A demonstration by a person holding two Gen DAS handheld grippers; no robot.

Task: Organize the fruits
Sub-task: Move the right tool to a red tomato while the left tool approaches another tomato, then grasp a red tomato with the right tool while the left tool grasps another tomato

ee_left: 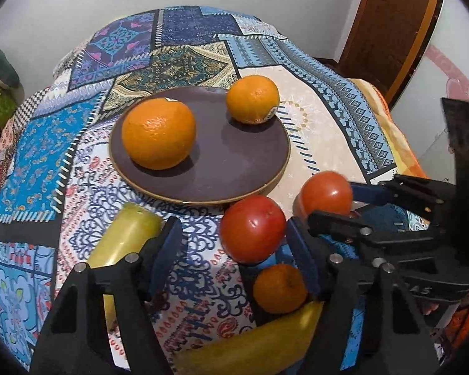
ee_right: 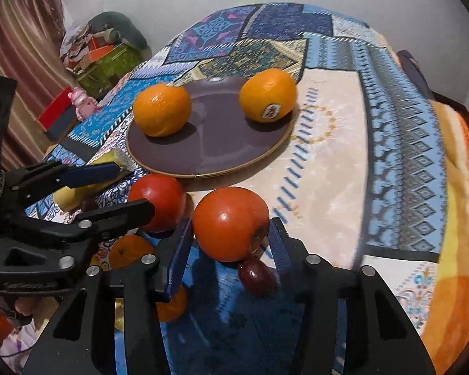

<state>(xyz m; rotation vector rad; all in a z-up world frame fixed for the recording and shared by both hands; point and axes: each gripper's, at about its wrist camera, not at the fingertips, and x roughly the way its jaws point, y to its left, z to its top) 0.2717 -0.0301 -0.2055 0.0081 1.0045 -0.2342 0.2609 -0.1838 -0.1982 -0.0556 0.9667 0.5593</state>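
Note:
A dark purple plate [ee_left: 231, 168] [ee_right: 209, 153] holds two oranges [ee_left: 158, 133] [ee_left: 253, 99] [ee_right: 162, 109] [ee_right: 267, 95]. Two red tomatoes lie in front of it. My right gripper [ee_right: 229, 240] [ee_left: 325, 200] has its jaws around the right tomato [ee_right: 230, 222] [ee_left: 326, 193], shut on it. My left gripper [ee_left: 234, 243] [ee_right: 131, 187] is open, the left tomato [ee_left: 252, 228] [ee_right: 157, 201] by its right finger. A small orange [ee_left: 279, 288] [ee_right: 129, 250] and yellow bananas [ee_left: 126, 234] [ee_left: 250, 340] lie near my left fingers.
A dark red grape-like fruit [ee_right: 256, 273] lies under the right tomato. The table has a patterned patchwork cloth [ee_left: 312, 118] that drops off at the right. Boxes and clutter [ee_right: 100, 56] stand beyond the table's left edge. A wooden door [ee_left: 390, 25] is at the far right.

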